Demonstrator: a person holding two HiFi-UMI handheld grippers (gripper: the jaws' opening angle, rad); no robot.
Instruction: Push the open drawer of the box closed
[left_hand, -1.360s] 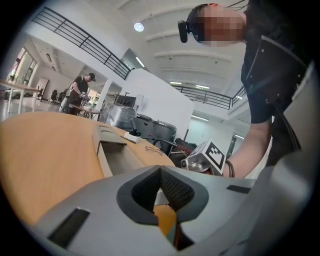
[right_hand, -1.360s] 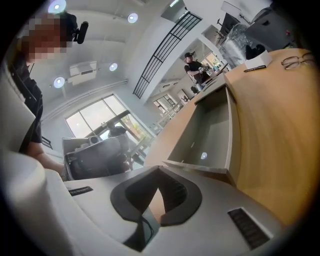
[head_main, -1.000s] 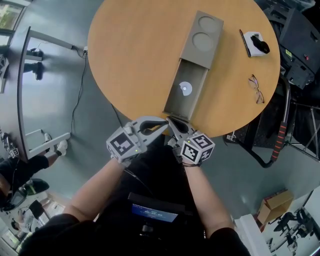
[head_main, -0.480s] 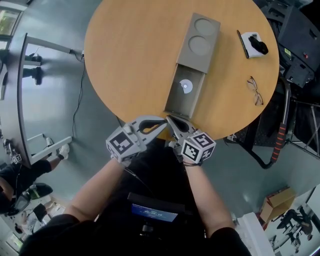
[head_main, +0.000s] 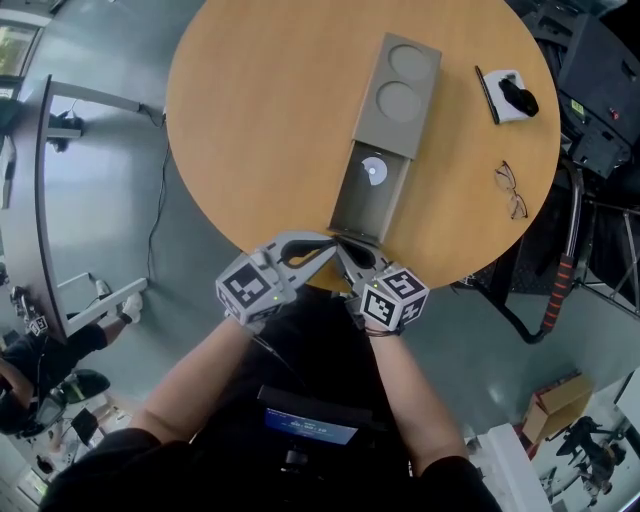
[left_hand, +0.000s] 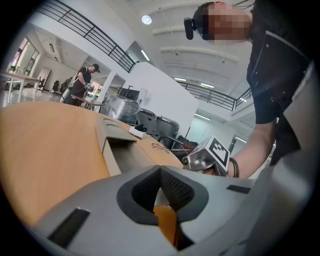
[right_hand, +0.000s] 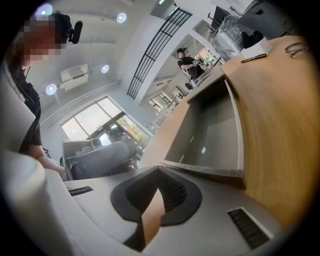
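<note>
Wood-topped round table (head_main: 260, 120) carries a grey box (head_main: 400, 90) that lies lengthwise, pointing away from me and slightly to the right. I see two round recesses on its lid. At its near end the drawer (head_main: 362, 212) stands pulled out, and the drawer front reaches the near rim of the table. On the drawer floor lies one small white disc (head_main: 373, 170), towards the box end.

Left gripper (head_main: 327, 245): in the head view it sits at the table rim, just left of the drawer front, angled inward to the right. In the left gripper view I read both fingers closed tip to tip, with nothing caught between them and only the hollow behind the tips showing. The open drawer lies ahead and to the left of these tips.

Right gripper (head_main: 344, 246): in the head view it sits at the rim just right of the left one, angled inward to the left, so the two tips converge at the drawer front. In the right gripper view I read both fingers pressed together and holding nothing. The drawer front wall lies just beyond the tips. I cannot tell whether either tip touches the wall.

Glasses (head_main: 511, 190) and a pen (head_main: 486, 94) lie on the right part of the table, well apart from the box
</note>
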